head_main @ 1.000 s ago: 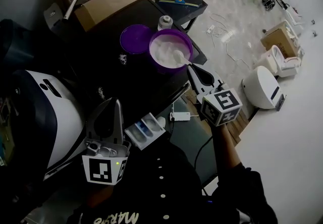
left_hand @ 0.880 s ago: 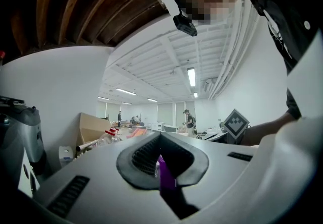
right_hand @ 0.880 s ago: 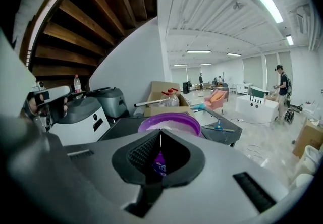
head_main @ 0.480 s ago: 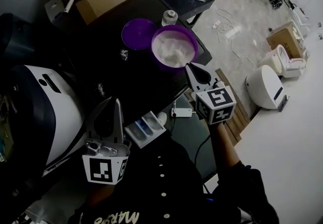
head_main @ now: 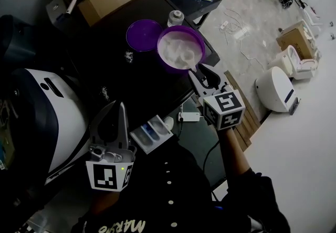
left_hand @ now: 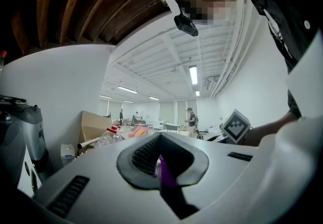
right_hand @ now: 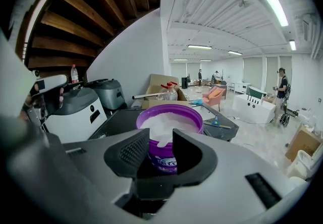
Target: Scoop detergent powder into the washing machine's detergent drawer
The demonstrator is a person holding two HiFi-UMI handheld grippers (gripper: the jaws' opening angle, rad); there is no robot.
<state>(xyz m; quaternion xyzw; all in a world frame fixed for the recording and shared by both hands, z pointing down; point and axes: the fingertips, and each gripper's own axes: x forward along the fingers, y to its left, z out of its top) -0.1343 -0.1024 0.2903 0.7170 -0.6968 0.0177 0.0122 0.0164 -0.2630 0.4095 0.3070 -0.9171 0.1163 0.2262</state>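
Right tongs [head_main: 199,73], jaws just opened, grip nothing. The scoop [head_main: 187,59] in the tub [head_main: 164,38] lies at 11 o'clock, handle toward them. Left tongs [head_main: 119,110] are closed and farther off.

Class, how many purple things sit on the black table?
2. The open tub stands near the right edge of the table in the head view. Its lid lies flat beside it on the left. Nothing there seems to hide another.

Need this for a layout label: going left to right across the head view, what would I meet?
From the left: white washing machine → left gripper → white detergent drawer with blue compartments → right gripper → white toilet-shaped fixture on the floor.
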